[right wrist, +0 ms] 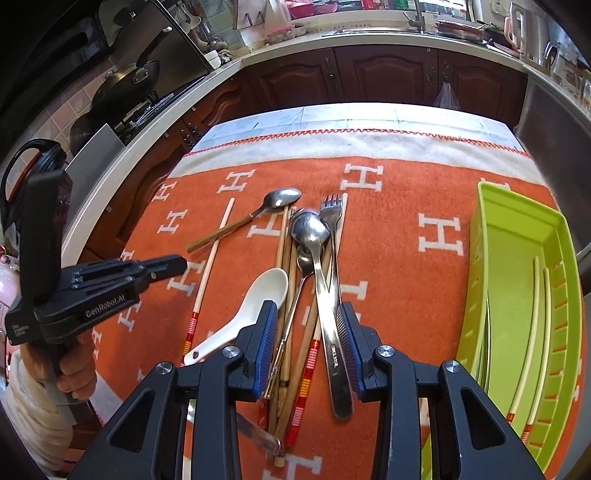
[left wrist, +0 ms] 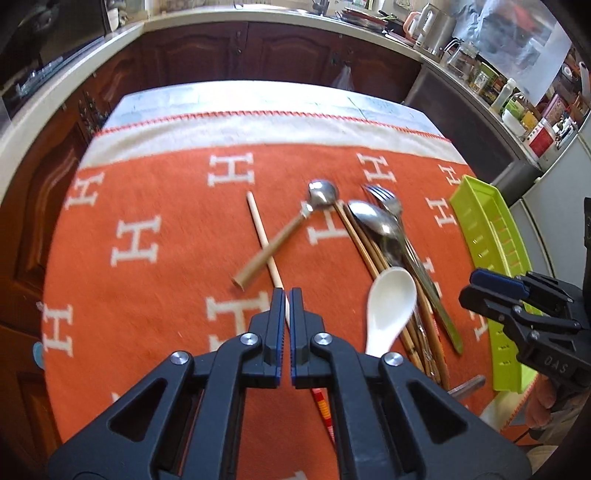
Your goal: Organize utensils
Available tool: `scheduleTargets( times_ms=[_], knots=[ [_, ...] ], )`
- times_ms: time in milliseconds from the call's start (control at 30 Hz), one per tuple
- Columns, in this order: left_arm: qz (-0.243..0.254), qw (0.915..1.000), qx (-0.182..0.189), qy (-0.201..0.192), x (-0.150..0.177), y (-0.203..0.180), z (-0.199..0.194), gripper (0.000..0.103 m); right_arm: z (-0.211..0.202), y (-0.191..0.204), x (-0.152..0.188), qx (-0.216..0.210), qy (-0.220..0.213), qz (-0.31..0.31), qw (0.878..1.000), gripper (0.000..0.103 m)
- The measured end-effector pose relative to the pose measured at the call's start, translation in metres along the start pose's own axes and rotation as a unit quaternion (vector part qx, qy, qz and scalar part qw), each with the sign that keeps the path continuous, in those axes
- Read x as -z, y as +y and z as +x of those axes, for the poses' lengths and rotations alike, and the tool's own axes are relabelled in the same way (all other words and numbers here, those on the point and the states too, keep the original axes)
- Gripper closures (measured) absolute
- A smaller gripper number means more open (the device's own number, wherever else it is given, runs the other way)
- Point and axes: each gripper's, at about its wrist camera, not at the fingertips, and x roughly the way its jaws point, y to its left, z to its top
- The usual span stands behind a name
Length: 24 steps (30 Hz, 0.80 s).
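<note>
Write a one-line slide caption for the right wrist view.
Open right tool hovers over piled cutlery on an orange cloth, green tray alongside.

Dark wood cabinets, pale countertop, orange H-patterned cloth, cluttered kitchen shelves

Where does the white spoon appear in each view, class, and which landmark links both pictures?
Left wrist: white spoon lower right of centre, right of the left gripper.
Right wrist: white spoon left of centre, beside the pile.
Shared landmark: green tray, at right in both.
</note>
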Motion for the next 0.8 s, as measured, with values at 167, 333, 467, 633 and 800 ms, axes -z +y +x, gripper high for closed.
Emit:
scheduleTargets(
  times_ms=[167,333,467,633,800],
  knots=[
    [0.027,0.9994,-0.022,-0.007,-0.020,-0.004,0.014,0.103,0.010,0.000,-0.005,0.002,0.004,-0.003,1.000,0.069],
    [0.069,0.9973,-0.026,0.005,-0.040,-0.018,0.044,0.103,0.018,-0.003,-0.008,0.004,0.004,0.001,1.000,0.070],
    [0.102,0.9942,-0.029,0.015,-0.049,-0.032,0.068,0.103,0.021,-0.008,-0.012,0.005,0.005,0.007,1.000,0.070],
    [0.114,0.9929,-0.015,0.030,-0.054,-0.039,0.085,0.101,0.025,-0.013,-0.011,0.005,0.010,0.012,1.000,0.070],
    [0.119,0.9925,-0.013,0.023,-0.060,-0.040,0.088,0.101,0.031,-0.018,-0.012,0.006,0.015,0.017,1.000,0.070]
  ],
)
